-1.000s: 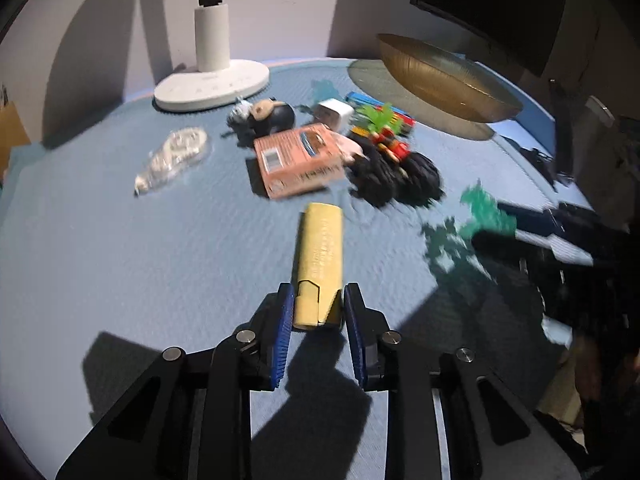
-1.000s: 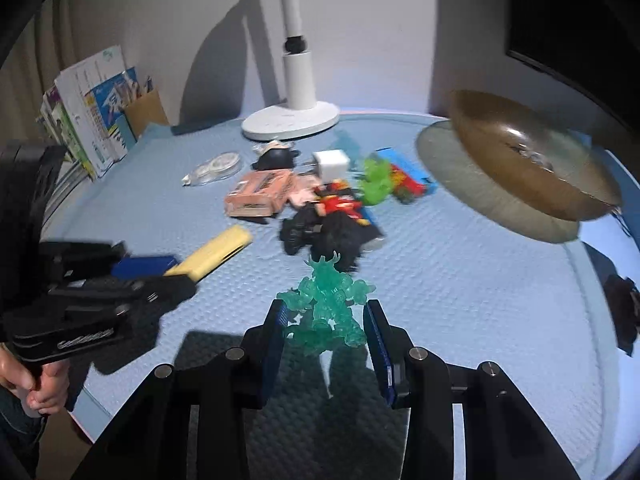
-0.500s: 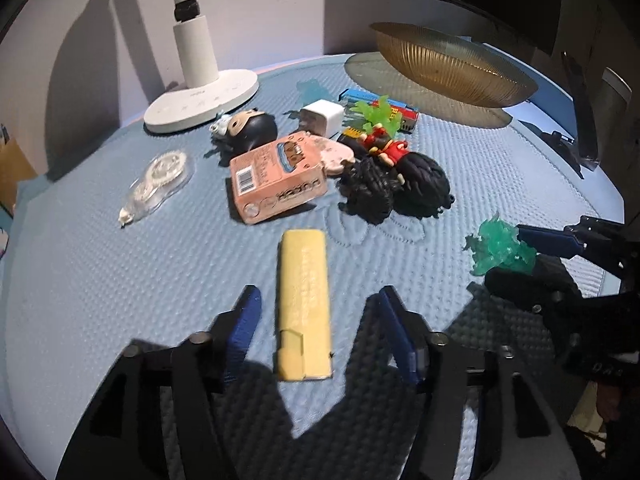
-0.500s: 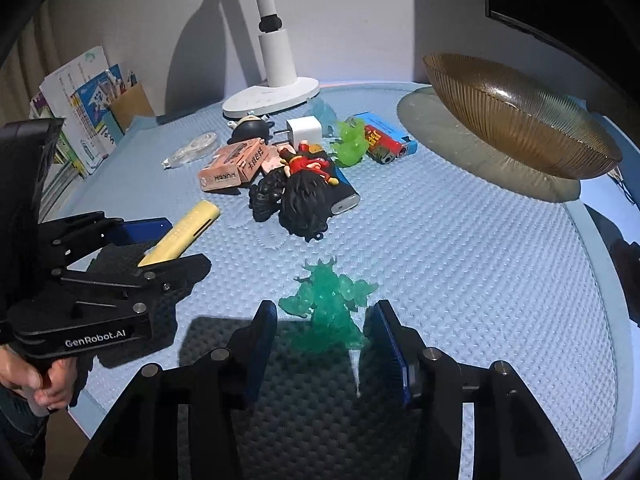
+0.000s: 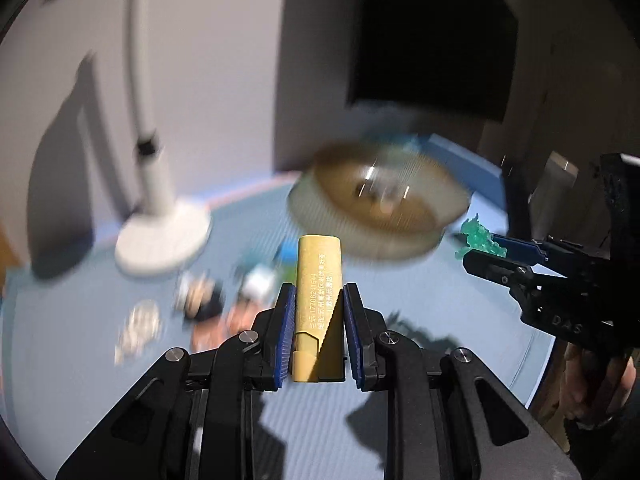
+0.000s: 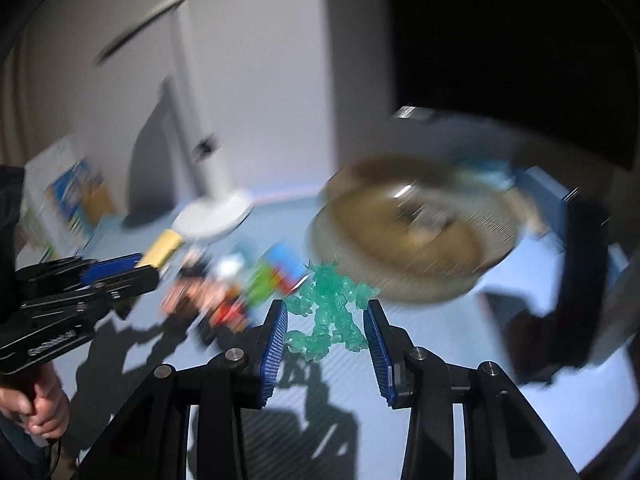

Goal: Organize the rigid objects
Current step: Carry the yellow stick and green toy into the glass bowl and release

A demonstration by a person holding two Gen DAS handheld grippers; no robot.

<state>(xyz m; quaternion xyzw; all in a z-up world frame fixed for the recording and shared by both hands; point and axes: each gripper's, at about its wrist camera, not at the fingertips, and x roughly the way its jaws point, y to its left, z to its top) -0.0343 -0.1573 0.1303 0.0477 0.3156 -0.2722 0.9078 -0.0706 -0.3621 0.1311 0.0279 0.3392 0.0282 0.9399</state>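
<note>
Both claws have risen off the surface since the earlier pictures, each carrying the thing that lay between its jaws half a second ago, after the jaws had just been closing. Clamped in the left claw is a yellow stick-shaped case, smooth and matte, flat-sided with rounded edges, printed white characters and a stepped cap line near its lower end; the ribbed blue pads press its two long sides and its far end juts out over the table. Gripped in the right claw is a translucent green figurine, knobbly and spiky with splayed limbs, wedged by arms and feet between the blue pads. Beyond them a ribbed amber glass bowl sits on the pale blue dimpled surface, beside a white lamp base with a round foot and slender stem; both are motion-blurred. A smeared cluster of small toys lies between lamp and bowl. Only the right wrist view shows stacked booklets at the left and a hand on the left tool's grip; only the left wrist view shows the case's printing.
</note>
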